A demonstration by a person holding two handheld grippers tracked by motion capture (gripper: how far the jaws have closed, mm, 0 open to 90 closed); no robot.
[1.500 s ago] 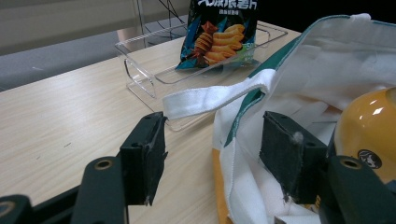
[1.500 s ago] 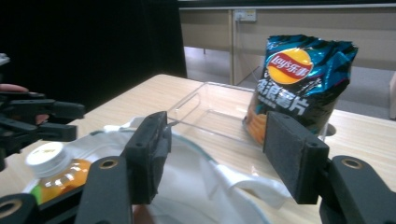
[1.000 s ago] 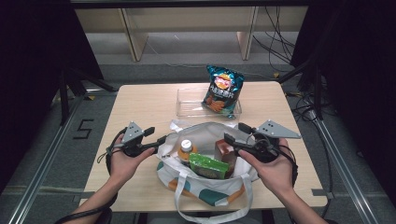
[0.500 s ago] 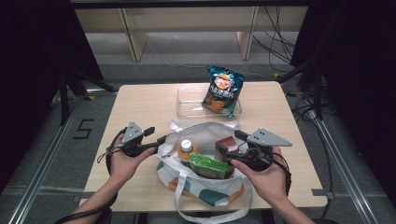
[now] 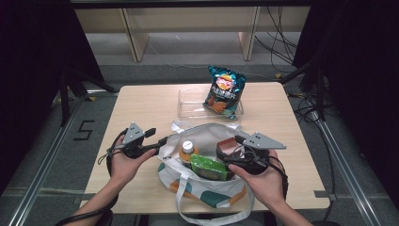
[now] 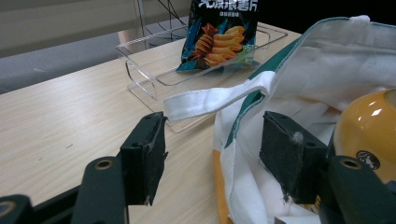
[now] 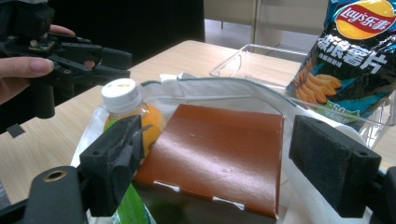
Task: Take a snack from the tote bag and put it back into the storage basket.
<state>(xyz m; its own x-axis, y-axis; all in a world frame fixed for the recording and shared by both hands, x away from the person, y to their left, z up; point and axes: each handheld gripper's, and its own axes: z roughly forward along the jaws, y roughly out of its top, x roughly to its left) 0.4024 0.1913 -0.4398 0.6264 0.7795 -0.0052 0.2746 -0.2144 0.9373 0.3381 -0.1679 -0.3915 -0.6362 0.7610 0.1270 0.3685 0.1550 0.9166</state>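
A white tote bag [image 5: 207,190] with teal and orange patches lies open at the table's near middle. In it are an orange juice bottle [image 5: 187,150], a green packet [image 5: 209,167] and a brown box [image 5: 227,144]. My left gripper [image 5: 157,136] is open at the bag's left rim. In the left gripper view the rim fabric [image 6: 236,135] runs between the jaws of that gripper [image 6: 217,149]. My right gripper [image 5: 234,153] is open over the bag. Its jaws stand on either side of the brown box [image 7: 215,144], and the right gripper [image 7: 224,156] holds nothing.
A clear plastic tray [image 5: 188,108] stands beyond the bag, with a blue bag of chips [image 5: 224,89] leaning in it. The bag's white strap [image 6: 210,100] lies loose toward the tray [image 6: 154,79]. Bare tabletop [image 5: 141,106] lies at the far left.
My right gripper has moved left and down into the bag's mouth, over the brown box. The left gripper has stayed at the bag's rim.
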